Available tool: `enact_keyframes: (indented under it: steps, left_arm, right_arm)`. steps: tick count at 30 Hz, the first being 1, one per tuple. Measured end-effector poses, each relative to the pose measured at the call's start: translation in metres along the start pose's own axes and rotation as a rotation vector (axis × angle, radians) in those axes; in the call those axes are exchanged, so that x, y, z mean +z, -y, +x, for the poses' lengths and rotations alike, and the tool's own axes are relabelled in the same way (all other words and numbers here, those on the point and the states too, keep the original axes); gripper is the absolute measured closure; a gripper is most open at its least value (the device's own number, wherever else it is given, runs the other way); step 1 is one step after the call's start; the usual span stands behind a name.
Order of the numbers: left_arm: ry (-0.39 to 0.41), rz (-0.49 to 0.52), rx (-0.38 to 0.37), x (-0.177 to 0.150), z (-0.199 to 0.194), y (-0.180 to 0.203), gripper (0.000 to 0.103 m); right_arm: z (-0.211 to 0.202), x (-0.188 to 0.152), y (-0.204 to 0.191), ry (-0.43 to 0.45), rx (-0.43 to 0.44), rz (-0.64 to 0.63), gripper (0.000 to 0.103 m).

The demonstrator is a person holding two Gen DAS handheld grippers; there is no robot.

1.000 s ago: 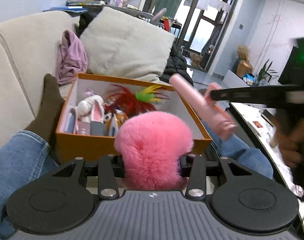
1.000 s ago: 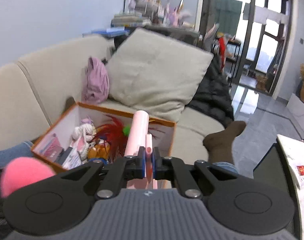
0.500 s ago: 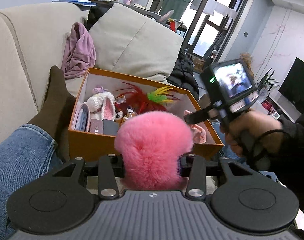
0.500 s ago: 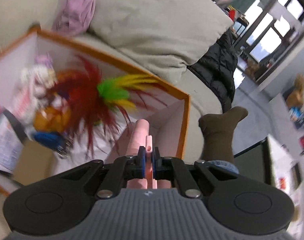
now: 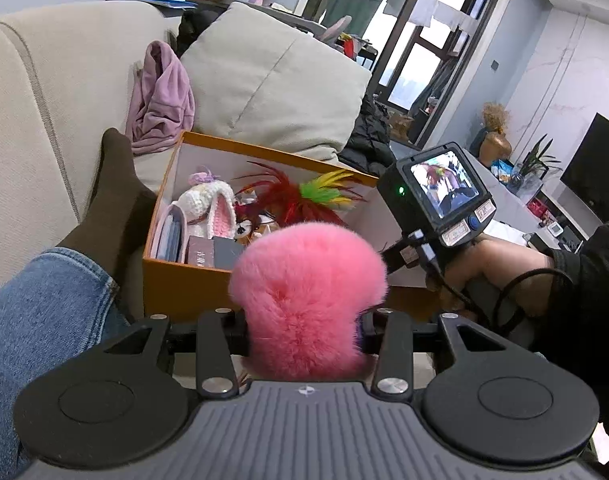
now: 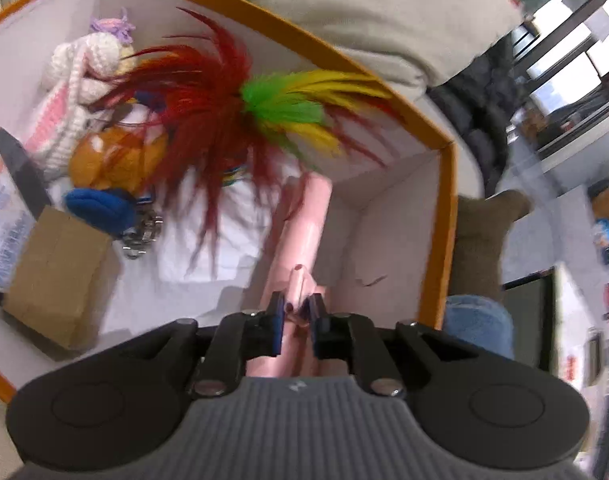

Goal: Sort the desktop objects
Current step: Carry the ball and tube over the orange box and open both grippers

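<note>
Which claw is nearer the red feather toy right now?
Right. The right claw is inside the orange box, just below the red feather toy; the left claw hangs outside the box's near wall.

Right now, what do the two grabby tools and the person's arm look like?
Both tools have a ribbed grey body flanked by two round black discs, with black fingers and silver screws. The right tool has blue pads on its fingers. Seen from the left tool, the right one carries a small screen with a green light and a looping black cable. The sleeve is black.
</note>
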State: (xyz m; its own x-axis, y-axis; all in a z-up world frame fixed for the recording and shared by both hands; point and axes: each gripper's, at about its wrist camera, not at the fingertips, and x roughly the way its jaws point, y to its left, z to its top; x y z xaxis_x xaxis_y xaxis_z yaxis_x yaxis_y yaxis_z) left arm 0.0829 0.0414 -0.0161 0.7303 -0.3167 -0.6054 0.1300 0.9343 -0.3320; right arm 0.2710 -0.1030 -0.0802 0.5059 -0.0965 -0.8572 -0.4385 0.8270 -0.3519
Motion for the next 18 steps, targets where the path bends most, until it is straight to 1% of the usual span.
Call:
enact_keyframes:
  steps: [3, 5, 7, 8, 9, 10, 12, 14, 18]
  left_arm:
    - [-0.009, 0.021, 0.013, 0.003, 0.001, 0.007, 0.055]
    - [-0.014, 0.036, 0.015, 0.006, 0.002, 0.012, 0.055]
    - [-0.023, 0.045, 0.002, 0.011, 0.004, 0.017, 0.055]
    - [-0.028, 0.049, -0.003, 0.013, 0.006, 0.020, 0.055]
    - [-0.034, 0.054, -0.005, 0.016, 0.009, 0.023, 0.055]
    - [-0.039, 0.061, -0.004, 0.019, 0.012, 0.026, 0.055]
    - [-0.053, 0.074, -0.001, 0.024, 0.020, 0.032, 0.055]
    - [-0.075, 0.082, -0.008, 0.031, 0.032, 0.038, 0.055]
    - [-0.116, 0.097, -0.026, 0.047, 0.060, 0.050, 0.055]
  right_arm:
    - [-0.002, -0.001, 0.012, 0.006, 0.050, 0.041, 0.088]
    - [-0.004, -0.001, 0.019, 0.019, 0.106, 0.069, 0.088]
    - [-0.015, -0.002, 0.024, 0.048, 0.163, 0.092, 0.082]
    - [-0.022, -0.004, 0.027, 0.072, 0.187, 0.102, 0.071]
    - [-0.028, -0.007, 0.027, 0.099, 0.199, 0.111, 0.056]
    - [-0.036, -0.010, 0.029, 0.140, 0.215, 0.118, 0.053]
    - [-0.052, -0.017, 0.035, 0.207, 0.238, 0.135, 0.052]
    - [-0.066, -0.028, 0.043, 0.275, 0.257, 0.182, 0.052]
    - [-0.083, -0.054, 0.067, 0.391, 0.249, 0.301, 0.050]
